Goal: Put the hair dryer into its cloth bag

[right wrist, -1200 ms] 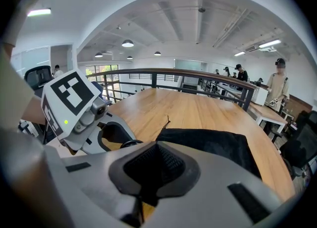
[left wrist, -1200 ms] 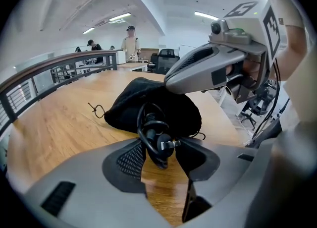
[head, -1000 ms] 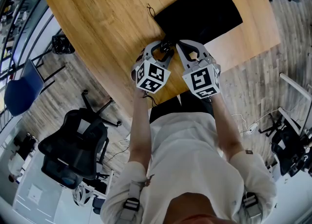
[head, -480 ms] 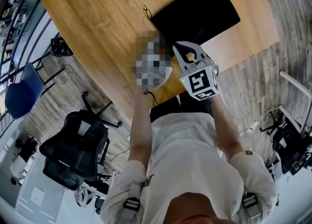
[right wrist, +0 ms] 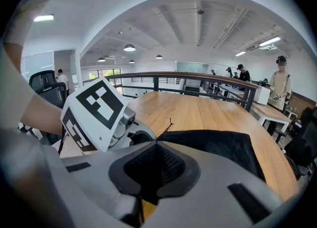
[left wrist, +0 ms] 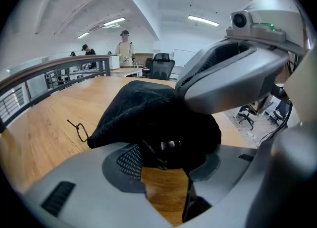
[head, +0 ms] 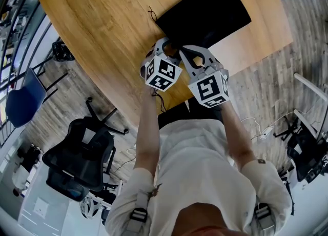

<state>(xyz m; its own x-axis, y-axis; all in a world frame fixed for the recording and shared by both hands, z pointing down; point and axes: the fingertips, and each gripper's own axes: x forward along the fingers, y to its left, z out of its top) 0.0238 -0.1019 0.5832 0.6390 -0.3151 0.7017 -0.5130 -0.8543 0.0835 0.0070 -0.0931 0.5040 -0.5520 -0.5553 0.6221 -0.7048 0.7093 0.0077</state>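
A black cloth bag point(head: 205, 17) lies on the wooden table point(head: 102, 14), its drawstring point(head: 152, 13) trailing at the left corner. Both grippers meet at the bag's near mouth. My right gripper point(head: 183, 50) is shut on the bag's edge and holds the cloth point(left wrist: 143, 108) up like a tent. My left gripper point(head: 168, 49) has its jaws apart around a black thing with a small silver part, the hair dryer point(left wrist: 168, 147), which sits in the bag's mouth and is mostly hidden by cloth. In the right gripper view the shut jaws point(right wrist: 156, 145) touch the bag point(right wrist: 218, 145), beside the left gripper's marker cube point(right wrist: 96, 110).
The table's near edge runs just below the grippers. On the floor to the left stand a black office chair point(head: 77, 153) and a blue chair point(head: 20, 96). People stand far off by a railing point(right wrist: 198, 78) in both gripper views.
My left gripper has edged a little up the picture, toward the bag's mouth. The right gripper has kept still, shut on the cloth.
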